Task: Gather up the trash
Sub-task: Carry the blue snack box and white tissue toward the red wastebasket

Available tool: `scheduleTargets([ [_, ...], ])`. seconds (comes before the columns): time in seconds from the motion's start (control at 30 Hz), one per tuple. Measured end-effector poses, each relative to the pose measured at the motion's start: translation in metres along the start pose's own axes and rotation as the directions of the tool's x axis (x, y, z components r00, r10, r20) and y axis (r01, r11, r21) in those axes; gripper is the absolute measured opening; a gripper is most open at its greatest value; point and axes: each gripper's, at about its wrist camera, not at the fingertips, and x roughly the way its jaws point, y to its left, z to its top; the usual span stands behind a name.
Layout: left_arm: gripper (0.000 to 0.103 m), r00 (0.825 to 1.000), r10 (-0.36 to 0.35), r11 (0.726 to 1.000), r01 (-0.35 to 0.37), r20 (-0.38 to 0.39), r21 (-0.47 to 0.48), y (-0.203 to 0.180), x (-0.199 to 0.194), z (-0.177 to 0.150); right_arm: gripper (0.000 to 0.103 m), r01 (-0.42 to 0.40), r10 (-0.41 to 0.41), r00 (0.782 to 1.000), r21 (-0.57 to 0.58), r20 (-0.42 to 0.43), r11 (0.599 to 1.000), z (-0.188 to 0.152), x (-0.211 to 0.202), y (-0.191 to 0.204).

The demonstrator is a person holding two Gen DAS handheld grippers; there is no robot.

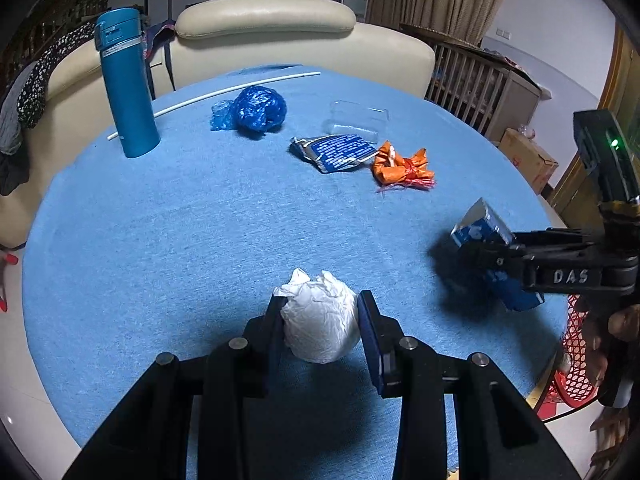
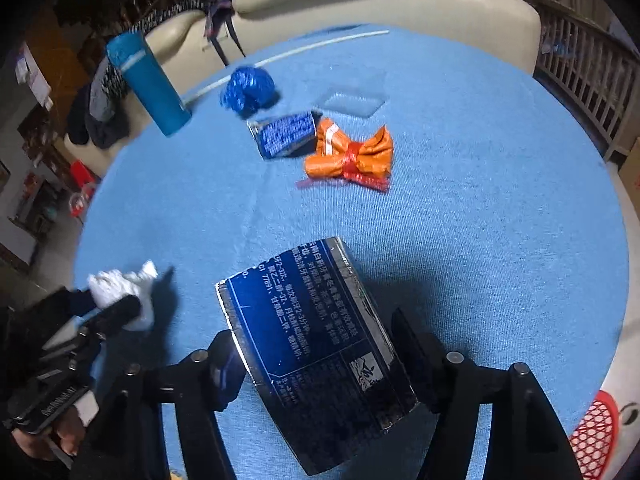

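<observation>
My L gripper [image 1: 320, 316] clamps tissue wad [image 1: 320, 320] over blue tablecloth [image 1: 200, 220]; R gripper [image 2: 320, 344] jaws wide round blue carton [image 2: 316, 340], grip unclear. Cream sofa [image 1: 280, 28] behind, red basket [image 1: 576, 360] at table edge.

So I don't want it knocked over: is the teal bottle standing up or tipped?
Upright. The teal bottle stands on its base on the blue tablecloth, lid on top, clear of both grippers.

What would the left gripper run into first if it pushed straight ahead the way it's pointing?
Beyond the white paper wad the left gripper holds, bare blue tablecloth comes first, since it angles downward. The foil wrapper lies further along, though depth is uncertain.
</observation>
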Motion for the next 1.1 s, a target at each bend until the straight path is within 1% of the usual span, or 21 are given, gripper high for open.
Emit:
scheduleTargets([
  [0.2,0.037,1.0,-0.022,0.998,0.022,0.008,0.053,-0.024,0.0,0.007,0.069,-0.002,-0.003,0.998,0.07,0.068,0.998,-0.007,-0.029,-0.018],
  [0.33,0.037,0.998,-0.064,0.994,0.063,0.014,0.09,-0.049,-0.003,0.012,0.069,0.0,-0.016,0.993,0.141,0.114,0.99,-0.022,-0.054,-0.039],
  [0.5,0.037,0.993,-0.117,0.984,0.113,0.018,0.137,-0.079,-0.009,0.017,0.069,0.018,-0.057,0.985,0.233,0.161,0.972,-0.051,-0.087,-0.071],
  [0.57,0.037,0.99,-0.141,0.98,0.138,0.01,0.144,-0.091,-0.01,0.017,0.069,0.027,-0.078,0.98,0.271,0.181,0.962,-0.066,-0.103,-0.084],
  [0.7,0.037,0.986,-0.167,0.971,0.166,-0.009,0.173,-0.117,-0.012,0.016,0.069,0.039,-0.116,0.969,0.33,0.216,0.943,-0.092,-0.127,-0.109],
  [0.77,0.037,0.983,-0.181,0.965,0.181,-0.017,0.189,-0.131,-0.017,0.014,0.069,0.055,-0.141,0.966,0.363,0.216,0.93,-0.106,-0.133,-0.122],
  [0.87,0.037,0.98,-0.196,0.956,0.196,-0.019,0.221,-0.149,-0.025,0.01,0.069,0.096,-0.182,0.968,0.415,0.173,0.905,-0.128,-0.133,-0.144],
  [0.97,0.037,0.978,-0.207,0.948,0.205,-0.019,0.245,-0.161,-0.032,0.008,0.069,0.115,-0.198,0.969,0.446,0.146,0.888,-0.139,-0.134,-0.159],
  [1.1,0.037,0.976,-0.219,0.941,0.214,-0.01,0.262,-0.173,-0.04,0.008,0.069,0.126,-0.216,0.965,0.462,0.147,0.878,-0.148,-0.14,-0.168],
])
